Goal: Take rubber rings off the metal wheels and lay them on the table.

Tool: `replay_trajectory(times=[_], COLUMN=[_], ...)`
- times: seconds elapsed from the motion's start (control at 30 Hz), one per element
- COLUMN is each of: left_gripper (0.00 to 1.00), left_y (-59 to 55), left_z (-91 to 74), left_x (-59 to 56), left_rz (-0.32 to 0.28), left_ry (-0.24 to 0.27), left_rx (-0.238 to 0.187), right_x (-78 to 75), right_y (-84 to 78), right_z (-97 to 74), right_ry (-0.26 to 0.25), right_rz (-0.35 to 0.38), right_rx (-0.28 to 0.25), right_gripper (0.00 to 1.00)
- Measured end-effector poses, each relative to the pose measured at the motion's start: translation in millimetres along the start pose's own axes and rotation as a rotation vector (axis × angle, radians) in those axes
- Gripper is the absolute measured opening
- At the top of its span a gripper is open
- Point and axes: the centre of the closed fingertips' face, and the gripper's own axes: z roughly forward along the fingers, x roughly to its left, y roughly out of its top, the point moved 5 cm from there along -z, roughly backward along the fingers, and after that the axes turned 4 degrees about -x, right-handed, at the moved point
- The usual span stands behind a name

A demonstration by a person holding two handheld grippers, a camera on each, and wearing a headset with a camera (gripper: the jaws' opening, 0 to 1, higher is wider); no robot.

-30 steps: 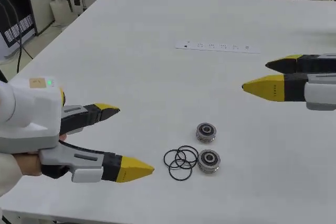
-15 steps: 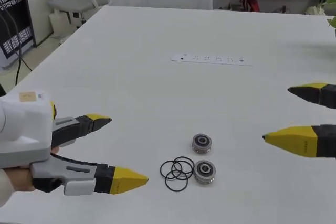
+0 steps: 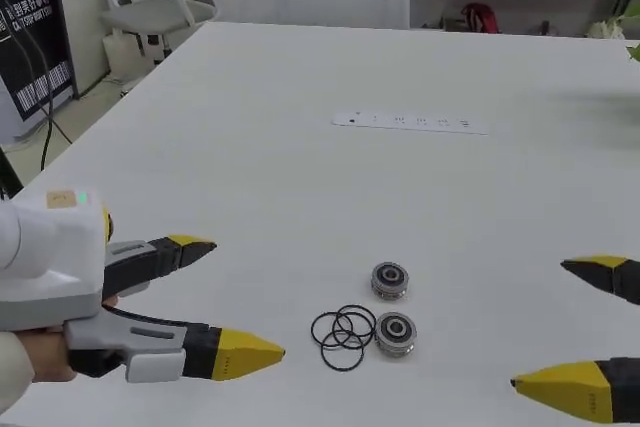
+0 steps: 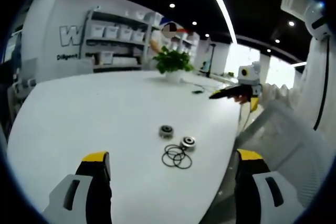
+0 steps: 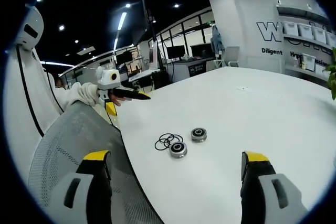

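fingers of your left gripper (image 3: 245, 297) are spread wide with nothing between them, and those of your right gripper (image 3: 540, 324) are parted the same way, empty. left gripper sits near and left of the work, right gripper near and right, both well apart from it.

the rubber rings (image 3: 343, 327) lie in a loose overlapping pile on the white table (image 3: 300, 147), just left of the near wheel (image 3: 396, 332); the far wheel (image 3: 389, 280) lies just beyond that one. whether a ring is left in either wheel's groove is too small to tell.

expect the rings to be thin, black, soft and very light: they'll likely stretch, twist and cling to a fingertip. take one by a short arc of its band, with the tips only. the wheels look like small, stiff metal discs with a dark hub and a shiny grooved rim, probably dense for their size and smooth enough to skid or roll on the matte tabletop. pinch a wheel across its flat faces or rim with one gripper while the other works at the groove.
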Motion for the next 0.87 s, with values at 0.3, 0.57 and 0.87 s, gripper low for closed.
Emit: replay_trajectory(times=[0.3,0.57,0.87], left_gripper=[1.00,1.00,1.00], left_y=[-6.2,-9.8,-14.0], left_z=[0.0,-2.3,-4.7], left_x=[0.8,3.0,3.4], left_rz=[-0.022,-0.050,-0.066], left_ry=[-0.003,0.008,0.021], left_rx=[0.010,0.004,0.008], right_x=[2.5,6.9,10.2], right_y=[-31.5,-51.7,-61.0], right_z=[0.5,3.7,6.4], right_ry=[-0.009,-0.001,0.000], right_rz=[0.068,0.117,0.129], right_rx=[0.056,0.104,0.136], right_gripper=[1.00,1.00,1.00])
